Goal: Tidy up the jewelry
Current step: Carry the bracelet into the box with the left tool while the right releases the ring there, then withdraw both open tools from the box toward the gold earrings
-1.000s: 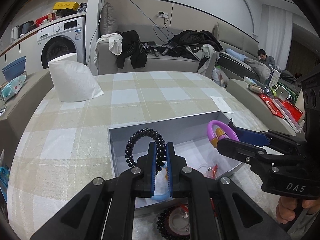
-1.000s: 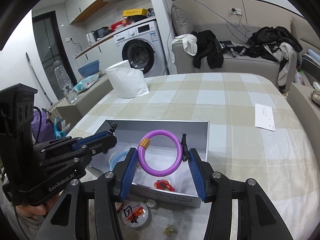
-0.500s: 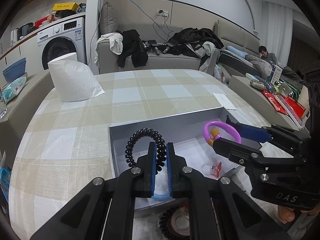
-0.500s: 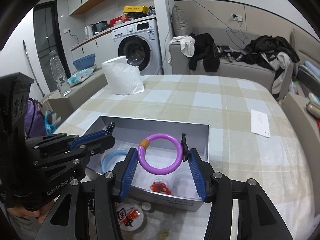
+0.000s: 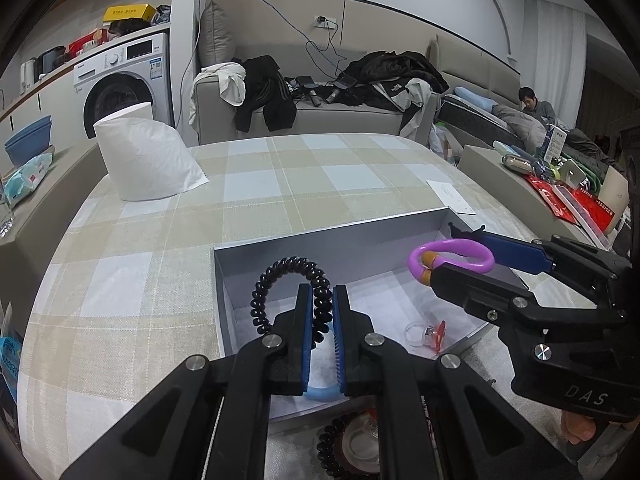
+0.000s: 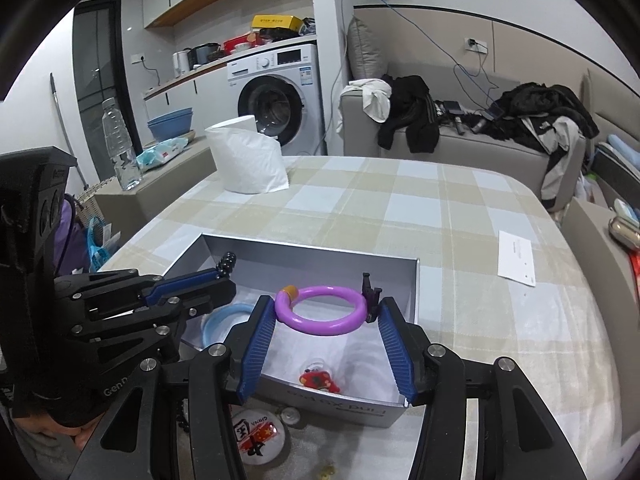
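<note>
A grey open box (image 5: 328,246) (image 6: 316,252) sits on the checked table. My left gripper (image 5: 320,308) is shut on a black coiled bracelet (image 5: 276,280) and holds it upright over the box's left part. My right gripper (image 6: 326,312) is shut on a purple ring bracelet (image 6: 324,324) with an orange bead, held over the box; it also shows in the left wrist view (image 5: 452,258). In the box lie a light blue bangle (image 6: 220,320) and a clear ring with a red charm (image 6: 318,378) (image 5: 426,334).
A round badge (image 6: 258,434) and a small clear piece lie on the table in front of the box, with a black bead bracelet (image 5: 336,452) around a disc. A white tissue pack (image 5: 144,156) stands far left. A paper slip (image 6: 516,258) lies at right.
Both grippers have tilted and dropped a little toward the box, each keeping its bracelet. The purple ring now lies flatter over the box.
</note>
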### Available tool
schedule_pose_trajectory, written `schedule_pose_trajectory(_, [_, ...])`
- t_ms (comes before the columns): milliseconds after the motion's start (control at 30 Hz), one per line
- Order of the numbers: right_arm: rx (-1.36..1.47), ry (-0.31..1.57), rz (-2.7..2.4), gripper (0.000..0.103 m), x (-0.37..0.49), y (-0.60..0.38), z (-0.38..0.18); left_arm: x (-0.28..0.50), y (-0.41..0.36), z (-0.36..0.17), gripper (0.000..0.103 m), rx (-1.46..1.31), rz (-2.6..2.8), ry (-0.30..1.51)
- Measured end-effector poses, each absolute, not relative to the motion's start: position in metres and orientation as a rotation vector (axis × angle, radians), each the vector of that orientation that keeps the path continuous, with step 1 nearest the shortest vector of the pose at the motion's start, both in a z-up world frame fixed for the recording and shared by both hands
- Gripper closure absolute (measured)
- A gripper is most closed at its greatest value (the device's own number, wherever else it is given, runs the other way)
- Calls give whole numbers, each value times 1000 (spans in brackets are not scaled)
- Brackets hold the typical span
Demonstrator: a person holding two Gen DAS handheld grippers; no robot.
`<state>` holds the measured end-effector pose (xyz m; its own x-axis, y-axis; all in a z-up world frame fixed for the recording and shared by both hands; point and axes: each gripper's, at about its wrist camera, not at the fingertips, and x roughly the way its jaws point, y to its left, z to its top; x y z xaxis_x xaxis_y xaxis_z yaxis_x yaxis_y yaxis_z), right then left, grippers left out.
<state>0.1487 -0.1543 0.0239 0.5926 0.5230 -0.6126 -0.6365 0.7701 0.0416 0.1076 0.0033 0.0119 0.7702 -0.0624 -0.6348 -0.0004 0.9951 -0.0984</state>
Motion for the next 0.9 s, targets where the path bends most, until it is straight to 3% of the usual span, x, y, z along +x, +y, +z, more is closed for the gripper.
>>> schedule_pose_trajectory(200, [-203,646,699,50,145,-151,25,103,2,17,97,-103,-40,673])
schedule_pose_trajectory(267, [-209,634,704,38,142,-152,27,103,4,17,96,-108,-44,677])
schedule_pose_trajectory(367, [-195,609,705,20,138,-156,33,101,4,19,83,-117,-47,679])
schedule_pose_trajectory(533, [-181,589,671,0,135,-167,41,92,5,27,40,-138,-39,671])
schedule_pose_trajectory(667, [-179,579,651,0,128,-181,46,83,2,32,32,-110,-47,649])
schedule_pose_trajectory(733, [-183,586,649,0,126,-184,48,76,-1,33,15,-95,-46,638])
schedule_pose_trajectory(900, [-199,597,641,0,118,-193,51,62,2,33,1,-94,-24,605])
